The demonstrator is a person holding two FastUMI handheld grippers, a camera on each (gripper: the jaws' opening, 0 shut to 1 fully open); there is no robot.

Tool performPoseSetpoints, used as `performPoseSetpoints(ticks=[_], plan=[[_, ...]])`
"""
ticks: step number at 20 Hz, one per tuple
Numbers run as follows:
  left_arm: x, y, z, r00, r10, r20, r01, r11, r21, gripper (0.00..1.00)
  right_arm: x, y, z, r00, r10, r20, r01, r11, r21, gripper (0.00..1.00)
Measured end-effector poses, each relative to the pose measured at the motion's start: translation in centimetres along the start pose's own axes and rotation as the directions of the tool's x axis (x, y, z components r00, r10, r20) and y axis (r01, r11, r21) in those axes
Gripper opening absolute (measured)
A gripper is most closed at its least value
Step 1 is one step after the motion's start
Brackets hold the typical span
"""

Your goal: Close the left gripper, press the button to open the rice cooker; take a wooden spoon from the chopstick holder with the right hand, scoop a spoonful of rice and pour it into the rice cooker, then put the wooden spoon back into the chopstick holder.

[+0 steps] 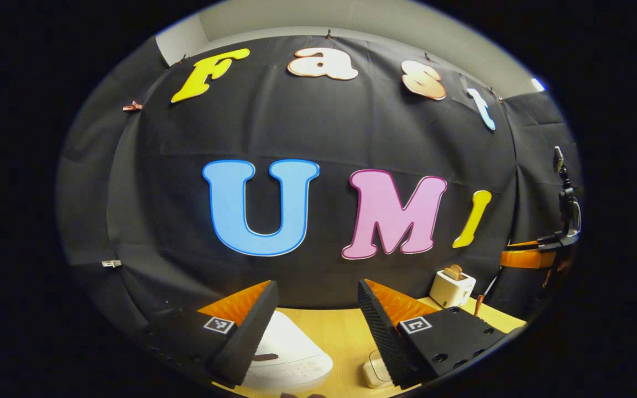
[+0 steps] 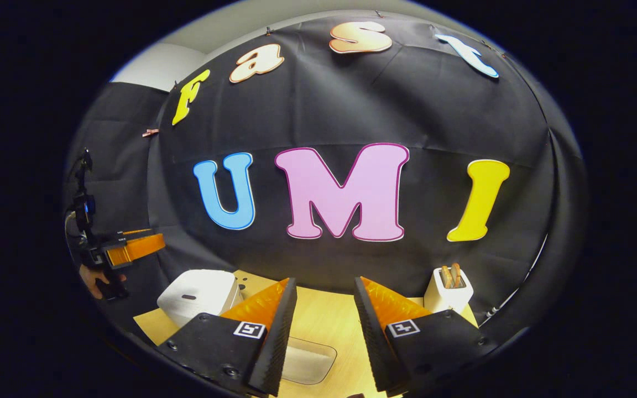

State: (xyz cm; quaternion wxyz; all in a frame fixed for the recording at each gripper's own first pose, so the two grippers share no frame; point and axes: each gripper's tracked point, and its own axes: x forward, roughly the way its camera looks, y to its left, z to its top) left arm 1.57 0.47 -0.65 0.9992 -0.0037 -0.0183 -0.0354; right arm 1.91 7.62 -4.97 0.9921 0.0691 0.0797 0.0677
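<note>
Left gripper (image 1: 313, 318): jaws apart, nothing between them, held above the table. Rice cooker (image 1: 288, 354): white, lid down, directly below and slightly to the gripper's left; the closer tool for the button press, though the jaws must come together first. Right gripper (image 2: 324, 318): jaws apart, empty, the rice cooker (image 2: 197, 296) off to its left. Small pale tray (image 2: 307, 359) beneath it. White toaster (image 2: 448, 293) at far right. Surface: light wood table (image 2: 324, 315). Chopstick holder and spoon not identifiable.
</note>
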Motion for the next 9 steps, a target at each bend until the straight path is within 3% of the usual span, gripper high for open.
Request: performPoseSetpoints(ticks=[5, 9], plan=[[-1.7, -3.6, 0.2, 0.998, -0.066, 0.013, 0.066, 0.998, -0.004, 0.91, -1.5, -0.2, 0.3, 1.000, -0.014, 0.015, 0.014, 1.000, -0.008, 0.67], [-1.7, -5.4, 0.5, 0.995, -0.099, 0.023, 0.099, 0.995, -0.011, 0.93, -2.6, -0.7, 0.4, 0.998, -0.040, 0.047, 0.039, 0.999, 0.017, 0.86]])
